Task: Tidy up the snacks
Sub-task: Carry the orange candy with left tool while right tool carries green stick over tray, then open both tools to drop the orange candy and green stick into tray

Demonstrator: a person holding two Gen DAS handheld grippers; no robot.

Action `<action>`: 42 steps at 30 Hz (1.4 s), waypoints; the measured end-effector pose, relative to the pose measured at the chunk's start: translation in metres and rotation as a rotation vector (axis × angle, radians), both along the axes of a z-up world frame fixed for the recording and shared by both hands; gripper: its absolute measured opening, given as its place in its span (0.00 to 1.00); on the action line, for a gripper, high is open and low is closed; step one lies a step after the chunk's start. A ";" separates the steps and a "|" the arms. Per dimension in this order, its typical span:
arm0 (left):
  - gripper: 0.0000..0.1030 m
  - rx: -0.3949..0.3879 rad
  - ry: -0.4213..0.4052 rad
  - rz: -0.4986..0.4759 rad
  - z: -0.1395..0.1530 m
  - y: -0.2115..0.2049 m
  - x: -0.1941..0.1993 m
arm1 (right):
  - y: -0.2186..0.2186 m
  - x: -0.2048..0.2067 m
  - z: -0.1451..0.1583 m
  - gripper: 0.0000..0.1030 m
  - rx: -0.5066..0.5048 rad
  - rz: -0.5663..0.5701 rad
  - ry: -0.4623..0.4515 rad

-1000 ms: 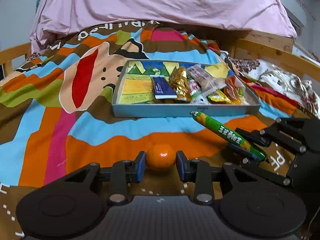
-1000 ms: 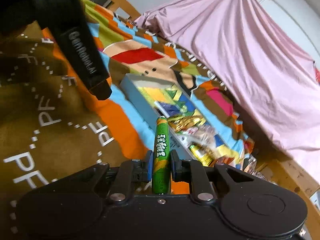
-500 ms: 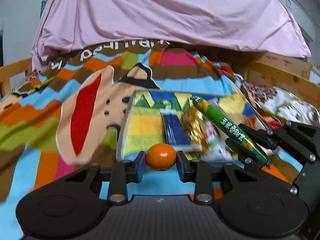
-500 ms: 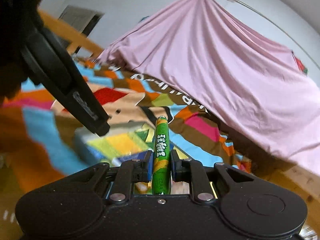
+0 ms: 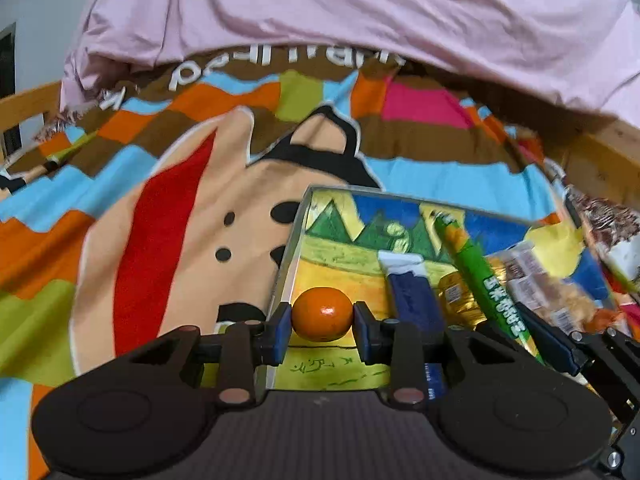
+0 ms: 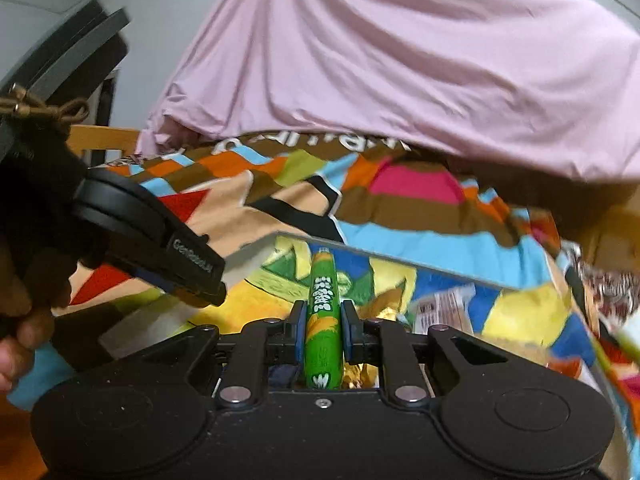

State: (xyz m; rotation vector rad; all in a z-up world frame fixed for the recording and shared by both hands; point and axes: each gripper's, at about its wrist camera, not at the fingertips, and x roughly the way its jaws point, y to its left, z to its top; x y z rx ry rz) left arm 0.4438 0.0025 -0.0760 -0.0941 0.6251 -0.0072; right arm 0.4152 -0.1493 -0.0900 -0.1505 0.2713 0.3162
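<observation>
The left gripper (image 5: 322,320) is pinching a small orange (image 5: 322,314) between its blue pads, low in the centre of the left view, and the fruit is hanging over the near left corner of the tray (image 5: 292,256). The right gripper (image 6: 323,334) is clamping a long green stick snack (image 6: 323,312), with its jaws pressed nearly together on the thin wrapper; in the left view that stick (image 5: 476,276) is slanting up from the lower right toward the middle, over the tray's right half. In the right view the left gripper (image 6: 192,276) is showing at middle left with a hand (image 6: 20,320) behind it. Inside the tray, right of the orange, a blue packet (image 5: 412,300), a gold wrapper (image 5: 456,300) and some clear-wrapped snacks (image 5: 536,280) are lying close together, while the painted floor on the left is lying bare. The tray is sitting on a bright patterned blanket (image 5: 160,220), with a pink sheet (image 5: 360,20) filling the top of both views. Judging by this, the carrying step is ending and the placing step is coming. The next move is probably calling for lowering each item to the tray floor before letting go, the round orange onto the bare left side where it may roll, and the stick alongside the other packets without knocking them.
</observation>
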 end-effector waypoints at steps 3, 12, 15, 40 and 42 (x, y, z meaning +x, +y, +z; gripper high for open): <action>0.35 -0.028 0.024 0.025 -0.009 0.000 0.009 | -0.003 0.009 -0.006 0.18 0.025 -0.006 0.045; 0.35 -0.004 0.048 0.026 -0.022 -0.011 0.014 | -0.007 0.011 -0.011 0.25 0.054 0.010 0.091; 0.35 -0.011 0.064 0.029 -0.025 -0.013 0.015 | -0.006 0.011 -0.011 0.27 0.052 0.014 0.090; 0.92 -0.109 -0.100 0.118 0.043 0.003 -0.054 | -0.053 -0.048 0.070 0.93 0.126 -0.119 -0.080; 0.95 -0.115 -0.120 0.124 0.052 0.005 -0.062 | -0.059 -0.056 0.082 0.95 0.137 -0.133 -0.097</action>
